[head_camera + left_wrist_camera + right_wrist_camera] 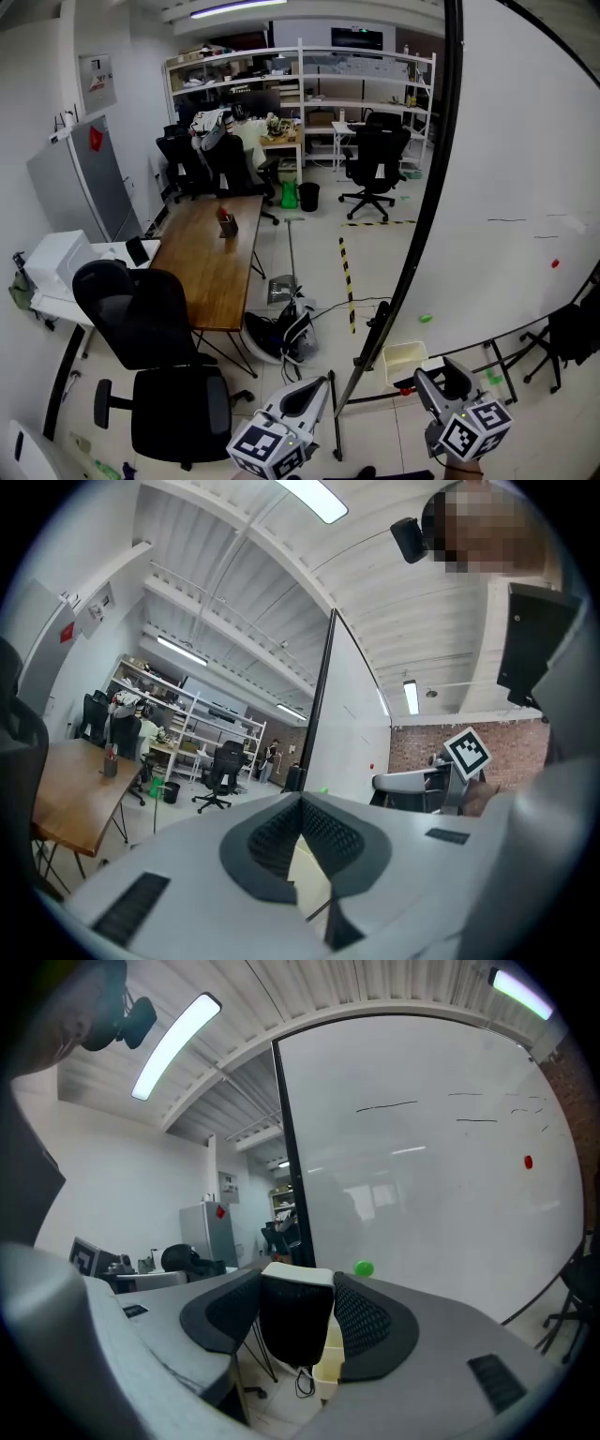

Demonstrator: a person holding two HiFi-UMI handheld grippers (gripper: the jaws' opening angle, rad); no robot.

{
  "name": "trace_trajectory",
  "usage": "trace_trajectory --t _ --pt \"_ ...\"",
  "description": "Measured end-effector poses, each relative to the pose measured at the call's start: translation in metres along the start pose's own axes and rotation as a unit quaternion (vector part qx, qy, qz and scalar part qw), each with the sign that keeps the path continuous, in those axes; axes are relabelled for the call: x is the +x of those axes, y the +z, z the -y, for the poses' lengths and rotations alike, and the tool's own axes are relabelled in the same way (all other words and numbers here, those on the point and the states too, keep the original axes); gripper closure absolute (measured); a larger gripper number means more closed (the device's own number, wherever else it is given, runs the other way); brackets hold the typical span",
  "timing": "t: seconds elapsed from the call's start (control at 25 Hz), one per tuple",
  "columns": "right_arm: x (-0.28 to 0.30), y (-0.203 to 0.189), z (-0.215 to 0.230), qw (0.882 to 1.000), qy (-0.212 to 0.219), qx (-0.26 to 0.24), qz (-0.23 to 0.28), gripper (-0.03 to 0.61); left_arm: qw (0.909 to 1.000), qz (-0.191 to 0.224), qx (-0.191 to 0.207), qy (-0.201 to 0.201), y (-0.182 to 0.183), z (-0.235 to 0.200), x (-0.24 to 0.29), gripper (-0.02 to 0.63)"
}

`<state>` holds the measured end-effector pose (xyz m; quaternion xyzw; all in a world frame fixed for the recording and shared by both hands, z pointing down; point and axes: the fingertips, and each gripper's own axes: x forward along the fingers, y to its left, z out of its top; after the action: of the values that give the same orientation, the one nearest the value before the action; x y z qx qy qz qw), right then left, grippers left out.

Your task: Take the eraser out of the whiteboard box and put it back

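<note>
My right gripper [296, 1283] is shut on the eraser [295, 1321], a black block with a white top that stands upright between the jaws. Just below and beyond it is the cream whiteboard box [330, 1365]. In the head view the box [405, 361] hangs low on the whiteboard stand, and the right gripper [441, 380] hovers close in front of it. The left gripper [305, 398] is to the left of the box, its jaws meeting at the tips with nothing in them. Through the gap under the left gripper's [302, 801] pads I see the box [309, 878].
A large whiteboard [506, 187] on a black frame fills the right side, with a green magnet [426, 319] and a red one [554, 263] on it. To the left are a black office chair [150, 347], a wooden table [211, 262] and a bag on the floor [281, 333].
</note>
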<state>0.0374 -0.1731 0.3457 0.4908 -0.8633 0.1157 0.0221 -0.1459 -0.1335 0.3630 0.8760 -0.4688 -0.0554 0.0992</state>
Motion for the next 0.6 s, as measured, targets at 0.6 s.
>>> trace_trajectory --t 0.6 --pt "-0.045 0.012 0.050 1.000 0.024 -0.018 0.006 0.301 0.9997 0.011 0.012 0.020 -0.005 0.070 0.026 0.588"
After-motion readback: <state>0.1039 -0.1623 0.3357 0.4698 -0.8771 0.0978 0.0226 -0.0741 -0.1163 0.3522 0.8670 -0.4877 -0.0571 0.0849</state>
